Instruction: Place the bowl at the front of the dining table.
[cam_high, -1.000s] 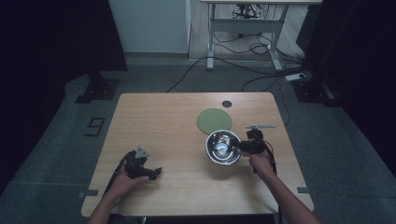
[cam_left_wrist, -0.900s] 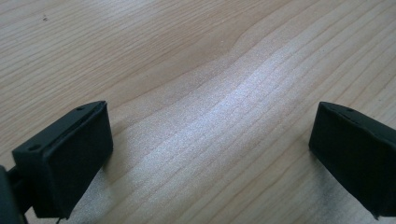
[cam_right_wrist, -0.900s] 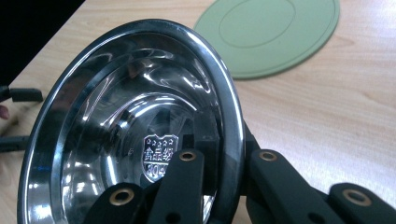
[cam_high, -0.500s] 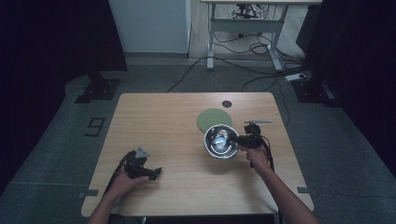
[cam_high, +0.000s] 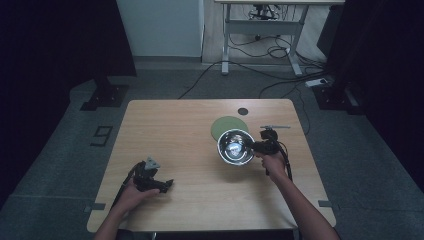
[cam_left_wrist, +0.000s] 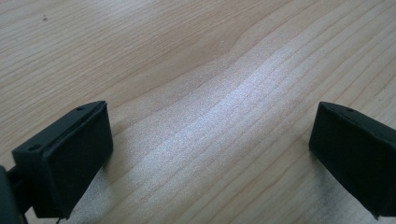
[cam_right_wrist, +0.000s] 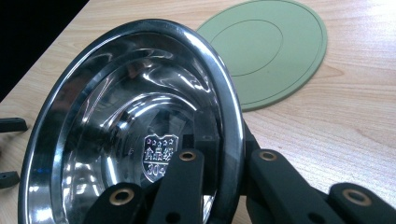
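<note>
Steel bowl (cam_high: 235, 146), pinched at its rim by the right claw (cam_high: 254, 146), has shifted toward the green mat (cam_high: 226, 124) (left claw (cam_left_wrist: 210, 154) spread).

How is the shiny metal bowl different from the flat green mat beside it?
The metal bowl is deep, silver and mirror-bright; the green mat is a thin, dull disc. The bowl is clamped at its rim by the right hand-held gripper and looks tilted in the right gripper view, while the mat lies flat and untouched on the table. The bowl bears a stamped shield mark; the mat has only a faint ring. Both are round.
</note>
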